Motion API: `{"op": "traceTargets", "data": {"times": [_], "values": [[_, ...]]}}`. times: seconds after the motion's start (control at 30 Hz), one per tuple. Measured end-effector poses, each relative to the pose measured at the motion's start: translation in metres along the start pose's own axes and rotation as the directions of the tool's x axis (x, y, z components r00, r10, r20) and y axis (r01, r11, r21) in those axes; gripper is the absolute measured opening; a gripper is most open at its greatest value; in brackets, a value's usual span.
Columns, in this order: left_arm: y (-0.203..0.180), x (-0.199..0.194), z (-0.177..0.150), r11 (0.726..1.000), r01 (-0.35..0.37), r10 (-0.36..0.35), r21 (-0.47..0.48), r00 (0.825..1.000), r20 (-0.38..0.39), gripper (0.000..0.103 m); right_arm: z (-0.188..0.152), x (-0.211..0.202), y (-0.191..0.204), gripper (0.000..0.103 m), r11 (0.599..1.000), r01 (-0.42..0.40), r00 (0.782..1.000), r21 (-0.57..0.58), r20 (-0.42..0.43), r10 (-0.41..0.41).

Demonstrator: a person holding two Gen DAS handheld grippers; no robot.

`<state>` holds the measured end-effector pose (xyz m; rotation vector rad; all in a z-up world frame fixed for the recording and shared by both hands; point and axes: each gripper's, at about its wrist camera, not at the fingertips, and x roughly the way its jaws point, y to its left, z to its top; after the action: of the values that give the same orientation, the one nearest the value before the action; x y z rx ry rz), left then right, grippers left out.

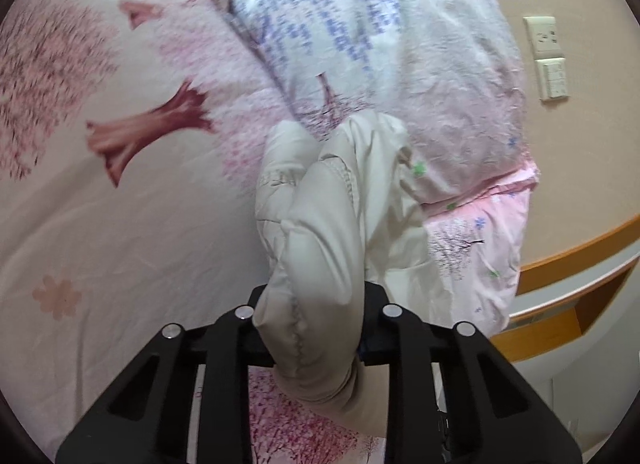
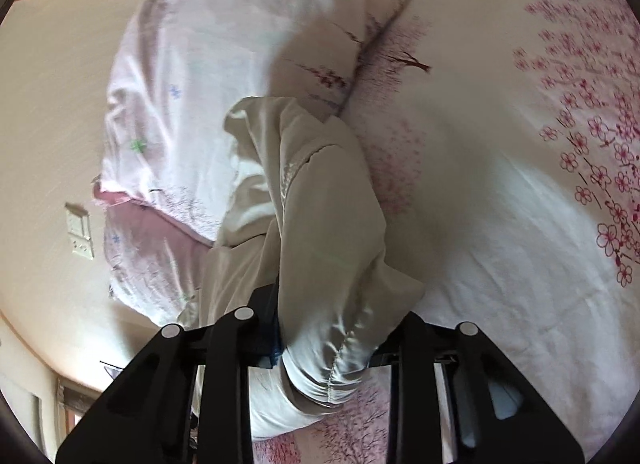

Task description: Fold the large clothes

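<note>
A cream-white padded garment (image 1: 332, 216) hangs bunched from my left gripper (image 1: 316, 328), whose jaws are shut on a thick stitched fold of it, above a bed with a pink cherry-blossom sheet (image 1: 120, 224). In the right wrist view the same garment (image 2: 320, 224) is clamped in my right gripper (image 2: 324, 344), shut on another seamed edge. The rest of the garment trails forward toward the pillows. The fingertips of both grippers are hidden by cloth.
Two floral pillows (image 1: 400, 64) lie stacked at the head of the bed, also seen in the right wrist view (image 2: 208, 84). A beige wall with a socket and switch plates (image 1: 548, 56) stands behind. A wooden bedside shelf (image 1: 580, 272) sits at the right.
</note>
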<state>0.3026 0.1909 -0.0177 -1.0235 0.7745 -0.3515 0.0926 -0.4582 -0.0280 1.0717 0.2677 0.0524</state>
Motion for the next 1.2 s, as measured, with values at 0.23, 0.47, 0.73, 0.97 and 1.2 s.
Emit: {"op": "traceTargets", "data": {"times": [0.23, 0.47, 0.73, 0.97, 1.2], "values": [[-0.006, -0.043, -0.003, 0.999, 0.032, -0.034, 0.039, 0.999, 0.036, 0.024, -0.02, -0.018, 0.02, 0.027, 0.997, -0.058, 0.998, -0.057, -0.038, 0.056], [0.022, -0.109, -0.02, 1.0, 0.019, -0.019, 0.003, 0.997, 0.073, 0.024, -0.068, -0.04, 0.022, 0.027, 0.991, -0.078, 0.99, -0.111, -0.128, 0.064], [0.059, -0.161, -0.044, 0.999, -0.021, 0.025, -0.035, 0.992, 0.123, 0.027, -0.116, -0.058, 0.019, 0.031, 0.968, 0.011, 0.986, -0.249, -0.159, -0.052], [0.064, -0.162, -0.051, 0.999, -0.024, 0.021, 0.023, 0.991, 0.134, 0.052, -0.112, -0.092, 0.032, 0.055, 0.914, 0.194, 0.981, -0.355, 0.041, -0.192], [0.056, -0.168, -0.06, 0.99, -0.053, 0.03, 0.133, 0.985, 0.17, 0.074, -0.134, -0.093, 0.112, 0.039, 0.766, 0.226, 0.973, -0.602, 0.178, -0.148]]}}
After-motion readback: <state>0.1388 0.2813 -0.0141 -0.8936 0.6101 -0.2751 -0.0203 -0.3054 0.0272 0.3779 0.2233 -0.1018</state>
